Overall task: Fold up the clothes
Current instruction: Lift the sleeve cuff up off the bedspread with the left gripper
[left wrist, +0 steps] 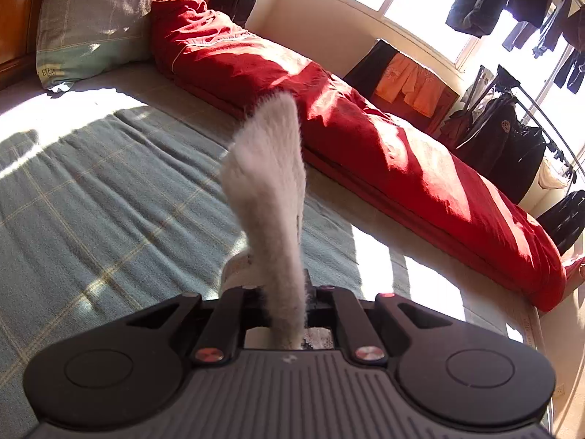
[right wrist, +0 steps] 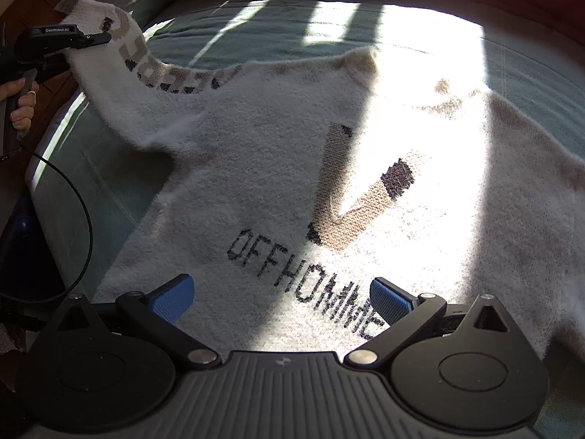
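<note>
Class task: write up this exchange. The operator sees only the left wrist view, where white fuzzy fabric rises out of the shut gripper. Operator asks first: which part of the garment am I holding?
Observer: The cuff end of a sleeve of a white sweater; the left gripper holds it lifted off the bed.
Operator: Where is the rest of it?
Observer: The body lies spread flat on the green blanket, lettering up, reading OFFHOMME.
Operator: And the other gripper?
Observer: The right gripper is open above the lettering, its blue pads empty.
</note>
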